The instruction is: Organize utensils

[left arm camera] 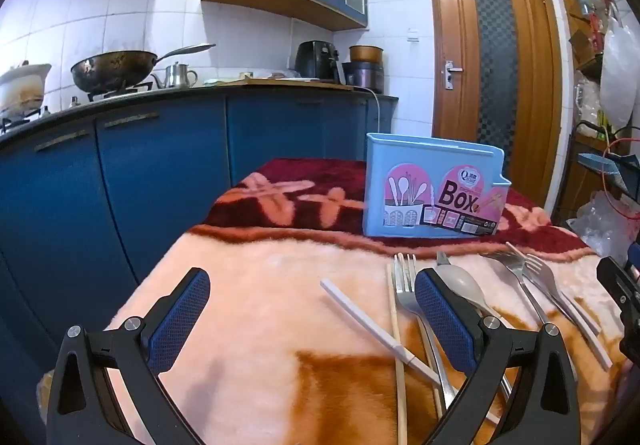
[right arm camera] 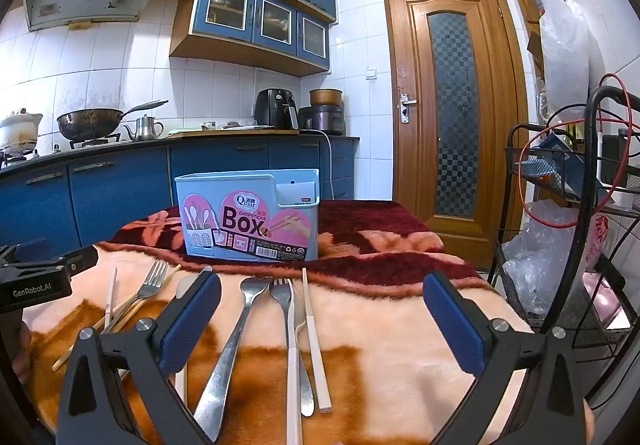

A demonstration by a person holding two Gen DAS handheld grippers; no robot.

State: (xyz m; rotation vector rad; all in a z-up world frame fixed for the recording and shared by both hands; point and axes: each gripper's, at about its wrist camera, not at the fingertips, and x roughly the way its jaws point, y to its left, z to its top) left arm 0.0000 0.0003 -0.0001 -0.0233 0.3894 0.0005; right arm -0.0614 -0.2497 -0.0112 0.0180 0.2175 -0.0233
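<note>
I've got left gripper (left arm camera: 312,315) and right gripper (right arm camera: 322,319) spread wide, empty, above the loose utensils (right arm camera: 248,325), blue box (right arm camera: 248,221) beyond awaiting sorting.

Left gripper (left arm camera: 312,319), right gripper (right arm camera: 322,321): black arms, blue textured pads, silver screws, "GenRobot.AI" marking.

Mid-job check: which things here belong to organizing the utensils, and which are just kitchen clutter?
For the job:
- light blue plastic chopsticks box
- metal forks
- white chopsticks
- wooden chopsticks
- beige plastic spoon

Lying about:
- blackened wok
- small steel kettle
- black air fryer
- clear plastic bags
</note>
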